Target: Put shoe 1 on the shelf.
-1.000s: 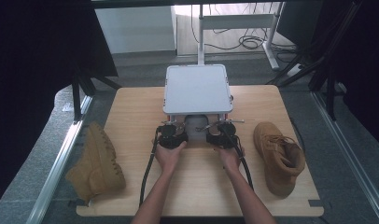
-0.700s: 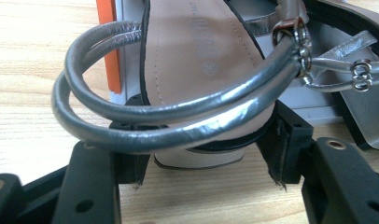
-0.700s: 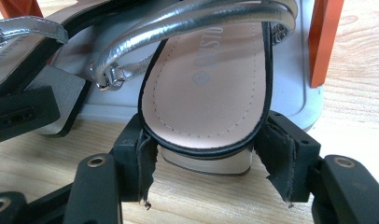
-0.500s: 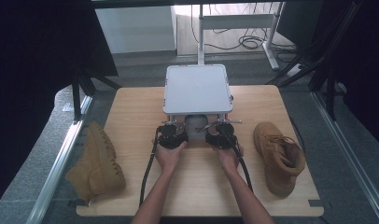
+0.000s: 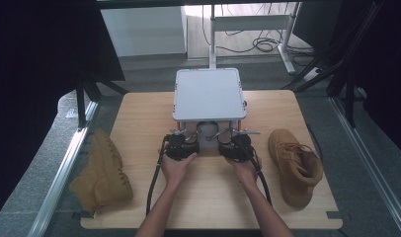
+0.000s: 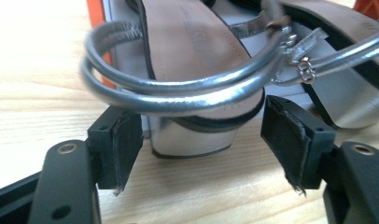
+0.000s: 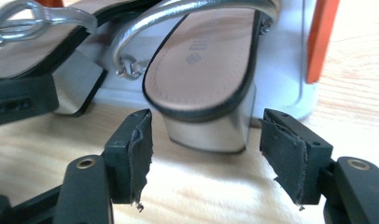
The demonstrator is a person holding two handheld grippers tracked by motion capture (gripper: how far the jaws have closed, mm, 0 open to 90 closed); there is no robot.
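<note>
Two silver sandals lie side by side near the middle of the tabletop, heels toward the near edge, toes tucked under a white box lid (image 5: 209,94) that sits toward the far edge. The left sandal (image 6: 197,79) has a tan insole, a block heel with a mirror finish and twin silver straps looping over the heel end. The left gripper (image 6: 204,140) sits level with that heel; its jaws have just been opening, and the worn pads (image 6: 127,140) now stand clear on either side of the heel, so the sandal is released. The right sandal (image 7: 201,79) rests the same way, its heel on the wood, with a silver strap arching over it. The right gripper (image 7: 206,144) has likewise just been opening, its pads apart from the heel between them, gripping nothing.

In the high view both hands hold the grippers just in front of the box. A tan boot (image 5: 295,165) lies near the right edge of the tabletop (image 5: 139,128), well apart from the sandals. A second tan boot (image 5: 102,173) lies off the left edge, beside a metal rail.
</note>
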